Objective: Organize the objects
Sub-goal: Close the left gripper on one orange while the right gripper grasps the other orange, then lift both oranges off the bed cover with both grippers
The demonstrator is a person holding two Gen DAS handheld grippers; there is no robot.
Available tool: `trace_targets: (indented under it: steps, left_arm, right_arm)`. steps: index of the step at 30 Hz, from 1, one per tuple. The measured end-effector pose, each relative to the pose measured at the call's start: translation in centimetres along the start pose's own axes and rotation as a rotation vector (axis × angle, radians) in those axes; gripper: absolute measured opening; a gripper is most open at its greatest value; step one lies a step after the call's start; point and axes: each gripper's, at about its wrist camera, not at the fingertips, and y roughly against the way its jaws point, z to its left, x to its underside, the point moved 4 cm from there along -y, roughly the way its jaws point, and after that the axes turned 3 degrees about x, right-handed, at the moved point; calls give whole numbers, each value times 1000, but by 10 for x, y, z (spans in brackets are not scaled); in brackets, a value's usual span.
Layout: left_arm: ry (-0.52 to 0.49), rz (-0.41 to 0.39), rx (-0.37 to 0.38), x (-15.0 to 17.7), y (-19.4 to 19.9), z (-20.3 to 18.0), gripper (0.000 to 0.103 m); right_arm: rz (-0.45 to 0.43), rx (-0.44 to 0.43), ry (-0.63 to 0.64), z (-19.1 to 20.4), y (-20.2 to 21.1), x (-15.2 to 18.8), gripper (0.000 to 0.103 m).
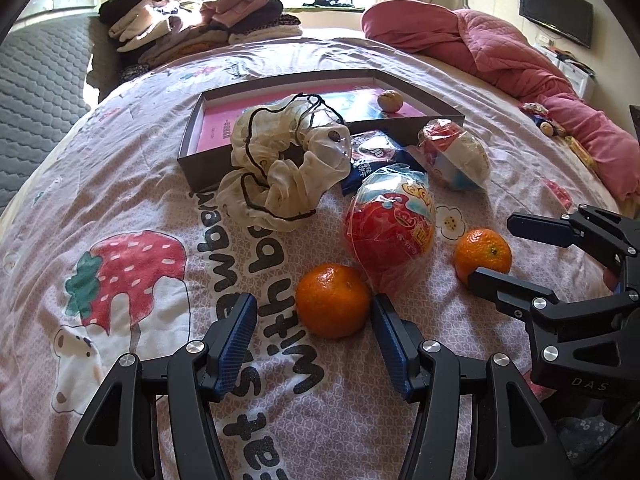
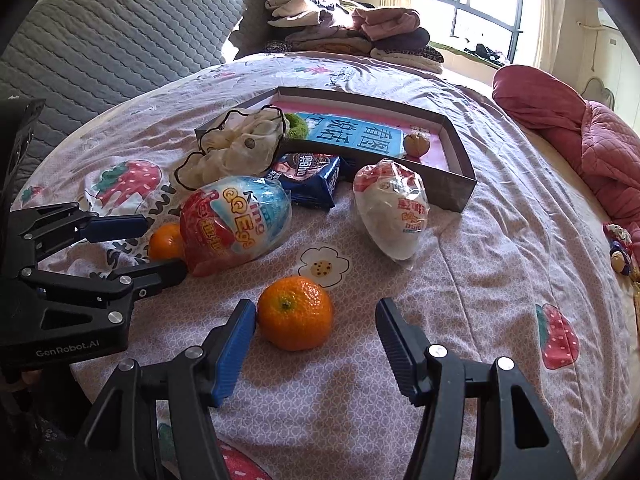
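Observation:
Two mandarins lie on the printed bedspread. My left gripper (image 1: 314,308) stands open around the nearer mandarin (image 1: 332,300), with a gap at the left pad. My right gripper (image 2: 316,308) is open around the other mandarin (image 2: 295,312), with a gap at its right pad. Each wrist view shows the other gripper (image 1: 490,250) (image 2: 166,244) straddling its fruit. Behind lie a red-and-blue wrapped toy egg (image 1: 390,228), a white wrapped egg (image 2: 390,208), a blue biscuit pack (image 2: 310,180) and a cream scrunchie (image 1: 280,168) draped over the wall of a grey box (image 2: 460,184) that holds a walnut (image 2: 416,144).
Folded clothes (image 1: 192,20) are piled at the far edge of the bed. A pink quilt (image 1: 520,60) runs along the right side, with small items (image 2: 620,252) beside it. A grey quilted mattress (image 2: 100,40) stands on the left.

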Motion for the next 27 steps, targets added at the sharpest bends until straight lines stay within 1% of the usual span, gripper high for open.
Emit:
trace_targets:
  steps: [10,12,13,15,16,17,18,22,27]
  left_arm:
    - [22,-8,32,-1,-7,3,60]
    - [27,-11,38,-1,-8,3,59]
    - [30,-12,44,-1,-8,4,57]
    - [35,-15,63,-1,-8,3,51]
    - [36,-18,75,-1,-7,2,45]
    - [34,-18,86,-1,-7,0,40]
    - [30,-20,87,-1,-7,-1,40]
    - [14,-29,73,0,-6,-4,39]
    - [24,-41,82,0,-2,-3,39]
  right_arm:
    - [1,0,8,3,-10,3,61]
    - [-1,-4,3,3,-11,4,58]
    - [-1,-10,1,2,-11,4,57]
    - [-2,-27,-2,3,-11,5,50]
    - [-4,-30,1,3,-11,5,48]
    - [-8,-31,6,4,-10,5,45]
    - [-12,-33,11,6,-9,5,41]
    - [-16,-32,12,6,-6,5,41]
    - [-20,-42,-2,4,-2,6,41]
